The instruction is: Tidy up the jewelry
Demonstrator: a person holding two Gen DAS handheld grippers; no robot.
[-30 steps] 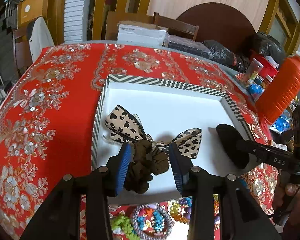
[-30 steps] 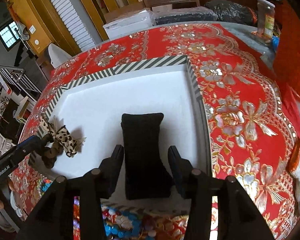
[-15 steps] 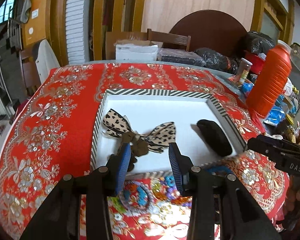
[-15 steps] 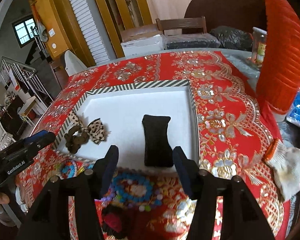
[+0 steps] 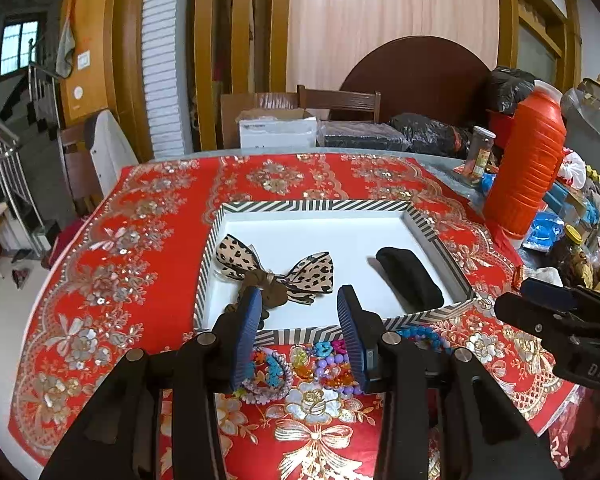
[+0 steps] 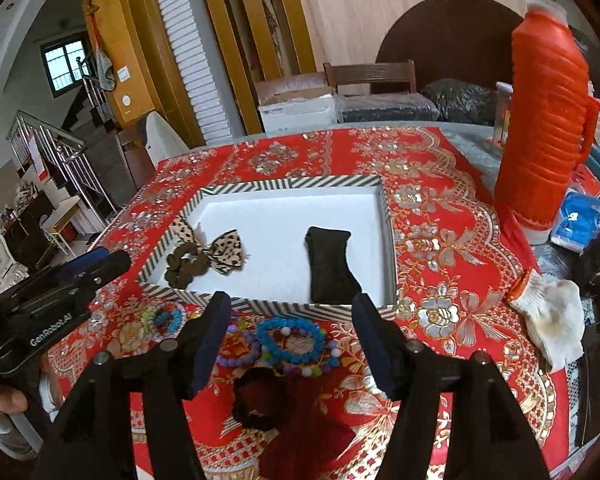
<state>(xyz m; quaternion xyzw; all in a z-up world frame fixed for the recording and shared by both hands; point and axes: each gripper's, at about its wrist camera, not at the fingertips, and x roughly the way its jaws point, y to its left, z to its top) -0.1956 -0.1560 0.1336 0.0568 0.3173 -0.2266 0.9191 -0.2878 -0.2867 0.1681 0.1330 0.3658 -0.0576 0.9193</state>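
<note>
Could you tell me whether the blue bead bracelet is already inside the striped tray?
No, the blue bead bracelet lies on the red tablecloth just outside the striped tray, near its front wall.

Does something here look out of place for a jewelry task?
Yes. A stained white work glove lies crumpled on the red tablecloth, right of the striped tray, away from the bead bracelets. It is not jewelry.

brown scrunchie [image 5: 274, 286] partly behind left claw [image 5: 299, 322] finger, white glove [image 6: 548, 314] details unclear
</note>
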